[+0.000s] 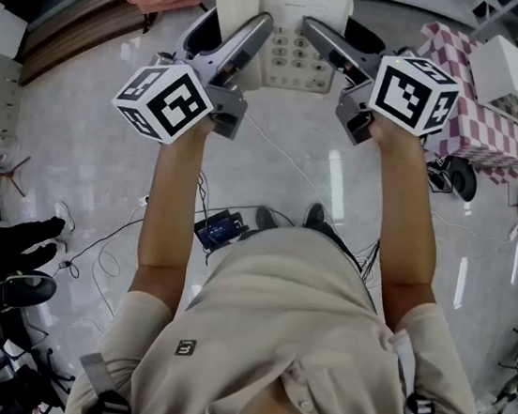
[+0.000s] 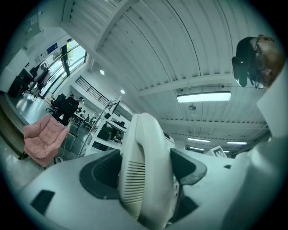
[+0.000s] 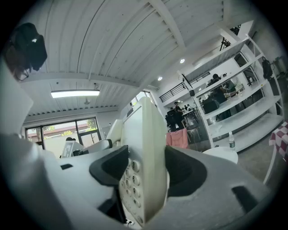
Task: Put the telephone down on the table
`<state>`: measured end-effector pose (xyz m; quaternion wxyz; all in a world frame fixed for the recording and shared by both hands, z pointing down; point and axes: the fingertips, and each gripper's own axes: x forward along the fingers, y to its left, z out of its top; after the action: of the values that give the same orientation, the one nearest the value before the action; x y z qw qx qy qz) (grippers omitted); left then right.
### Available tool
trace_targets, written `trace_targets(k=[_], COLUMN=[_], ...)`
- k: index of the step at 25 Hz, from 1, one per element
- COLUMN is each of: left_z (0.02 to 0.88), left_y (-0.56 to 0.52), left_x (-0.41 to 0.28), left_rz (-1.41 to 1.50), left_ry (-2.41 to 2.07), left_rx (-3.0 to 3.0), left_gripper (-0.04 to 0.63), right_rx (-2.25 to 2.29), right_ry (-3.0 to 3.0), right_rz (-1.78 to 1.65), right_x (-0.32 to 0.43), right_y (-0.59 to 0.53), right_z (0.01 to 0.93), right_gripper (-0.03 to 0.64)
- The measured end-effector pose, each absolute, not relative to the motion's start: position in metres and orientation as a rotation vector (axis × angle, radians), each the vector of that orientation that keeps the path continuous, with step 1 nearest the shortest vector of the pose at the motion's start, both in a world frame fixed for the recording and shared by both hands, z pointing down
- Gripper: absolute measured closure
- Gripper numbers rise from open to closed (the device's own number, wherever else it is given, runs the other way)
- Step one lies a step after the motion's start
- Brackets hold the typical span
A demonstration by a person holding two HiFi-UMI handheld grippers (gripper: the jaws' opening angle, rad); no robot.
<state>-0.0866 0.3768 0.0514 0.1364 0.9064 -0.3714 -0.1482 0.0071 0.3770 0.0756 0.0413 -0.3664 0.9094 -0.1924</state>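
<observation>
Because the phone [image 1: 278, 24] is broad, and its handset [image 2: 144, 166] could probably slip from the cradle, you have it clamped from both sides. Your left gripper [image 1: 227, 34] stands wide, pads pressed on the handset end. Your right gripper [image 1: 342, 44] stands nearly as wide, pressed across the keypad [image 3: 130, 179] edge. You hold the phone level, out on the far side of your chest and high over the floor [image 1: 89, 132] (nothing supports it but the two grips). A checked table [image 1: 496, 128] stands to the right, well apart, with a white box [image 1: 513, 74] on it; that looks the likely landing place. Print above the keys is too small to read, and the marker cubes [image 1: 164, 99] carry only black squares.
</observation>
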Motion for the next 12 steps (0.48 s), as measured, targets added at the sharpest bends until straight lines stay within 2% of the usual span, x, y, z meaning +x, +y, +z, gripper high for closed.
trace_targets(k=[12], left_z=[0.056], left_y=[0.380], left_x=[-0.095], left_rz=[-0.410], left_ry=[-1.070], left_rx=[2.627], left_gripper=[0.253], right_rx=[-1.131], right_ry=[2.775], right_rz=[-0.595], right_x=[-0.003], right_y=[0.381], right_z=[0.080], right_gripper=[0.383])
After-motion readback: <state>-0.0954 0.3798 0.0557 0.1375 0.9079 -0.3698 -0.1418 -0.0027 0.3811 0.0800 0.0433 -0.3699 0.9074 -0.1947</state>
